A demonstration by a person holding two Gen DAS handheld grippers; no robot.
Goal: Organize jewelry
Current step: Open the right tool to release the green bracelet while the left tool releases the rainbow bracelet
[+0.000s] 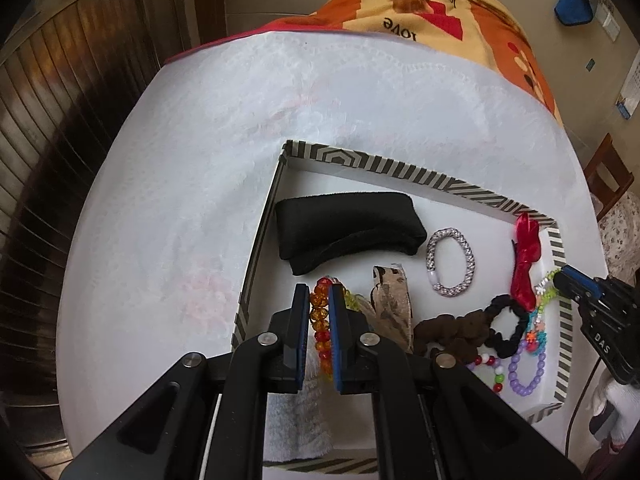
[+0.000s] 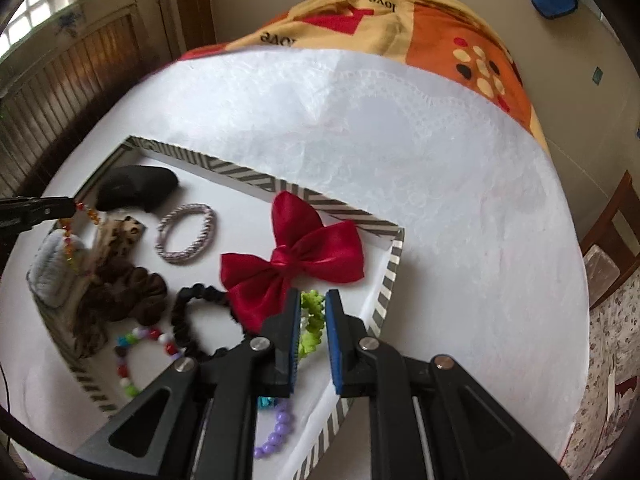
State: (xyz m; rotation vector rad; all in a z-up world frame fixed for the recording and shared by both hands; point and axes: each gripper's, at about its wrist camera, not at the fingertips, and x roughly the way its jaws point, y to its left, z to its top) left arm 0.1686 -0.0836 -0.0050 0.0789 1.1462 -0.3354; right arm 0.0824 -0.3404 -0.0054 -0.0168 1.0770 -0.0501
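Left gripper (image 1: 319, 308): fingers clamped on amber bead bracelet (image 1: 320, 322), held over striped tray (image 1: 400, 170) at 7 o'clock, likely for placing.
Right gripper (image 2: 313, 308): fingers clamped on green beaded strand (image 2: 313, 316), tray's 5 o'clock corner.

Surface: round table (image 1: 168, 208) under white embossed cloth
On it: shallow white tray with grey-striped rim (image 1: 416, 176)
Beyond: orange patterned blanket (image 1: 400, 8)

glossy satin bow (image 2: 296, 258), fluffy white tablecloth (image 2: 440, 152).

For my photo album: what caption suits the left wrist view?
Left gripper pinching an orange bead bracelet over a striped tray of hair accessories.
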